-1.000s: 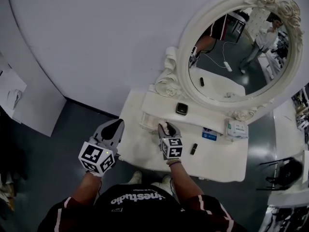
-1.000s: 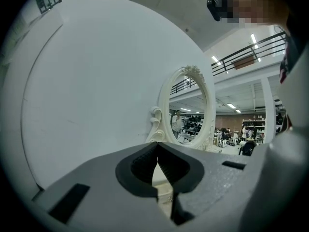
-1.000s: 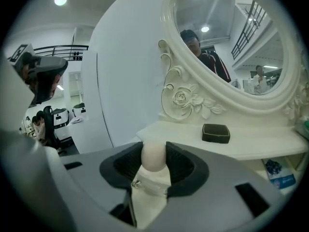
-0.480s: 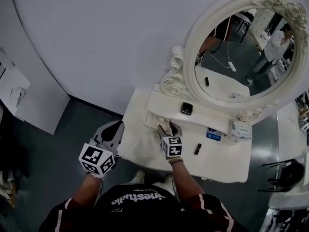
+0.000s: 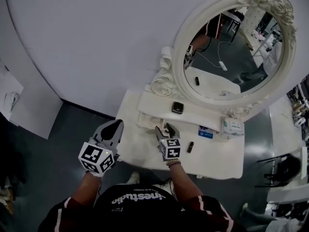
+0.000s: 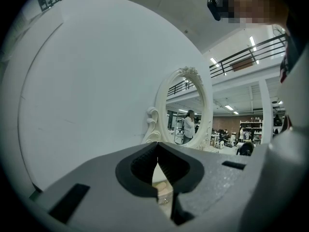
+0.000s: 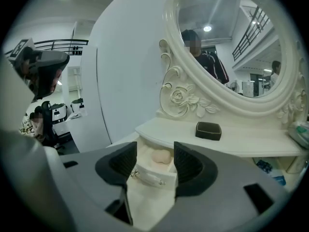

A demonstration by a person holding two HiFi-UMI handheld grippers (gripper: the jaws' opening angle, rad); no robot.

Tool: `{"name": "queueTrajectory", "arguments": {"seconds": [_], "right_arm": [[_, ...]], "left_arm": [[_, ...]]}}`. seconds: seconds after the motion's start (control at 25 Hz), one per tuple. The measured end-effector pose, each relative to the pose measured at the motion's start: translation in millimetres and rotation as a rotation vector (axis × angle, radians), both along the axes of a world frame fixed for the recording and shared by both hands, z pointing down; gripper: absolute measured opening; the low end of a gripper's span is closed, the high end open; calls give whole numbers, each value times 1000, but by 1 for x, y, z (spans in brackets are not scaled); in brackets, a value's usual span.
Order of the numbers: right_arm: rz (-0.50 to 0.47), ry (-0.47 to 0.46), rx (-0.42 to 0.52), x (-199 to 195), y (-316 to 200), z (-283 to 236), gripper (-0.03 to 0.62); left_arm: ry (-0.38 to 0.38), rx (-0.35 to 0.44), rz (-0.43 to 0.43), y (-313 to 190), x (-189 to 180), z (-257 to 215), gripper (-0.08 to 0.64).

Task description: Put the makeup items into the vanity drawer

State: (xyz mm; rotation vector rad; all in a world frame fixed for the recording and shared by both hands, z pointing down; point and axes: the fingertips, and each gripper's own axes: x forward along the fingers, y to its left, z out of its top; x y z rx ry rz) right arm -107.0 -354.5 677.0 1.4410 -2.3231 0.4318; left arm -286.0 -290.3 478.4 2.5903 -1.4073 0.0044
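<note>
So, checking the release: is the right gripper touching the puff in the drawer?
Apart. Right gripper view: the right gripper has just been opening its jaws; the puff lies in the drawer beyond them, clear of both pads.

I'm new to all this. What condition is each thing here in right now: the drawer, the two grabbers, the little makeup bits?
Vanity drawer: pulled open, a pale puff lying inside.
Right gripper: open, jaws have just been opening, nothing held between them.
Left gripper: shut, empty.
Black compact: closed, flat on the shelf.
Small dark tube: lying on the tabletop, outside the drawer.
</note>
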Motion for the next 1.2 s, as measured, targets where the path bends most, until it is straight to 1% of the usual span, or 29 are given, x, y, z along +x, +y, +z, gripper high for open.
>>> {"name": "queueTrajectory", "arguments": {"seconds": [0.24, 0.52, 0.92, 1.2], "right_arm": [[13, -7, 25, 26, 7, -17, 232], [28, -3, 42, 75, 26, -34, 230], [113, -4, 85, 160, 44, -65, 229], [180, -15, 98, 220, 68, -82, 227]], "left_arm": [[15, 16, -3, -2, 21, -6, 6], [32, 27, -7, 3, 58, -15, 6], [49, 63, 57, 4, 131, -33, 6], [36, 87, 108, 3, 180, -43, 6]]}}
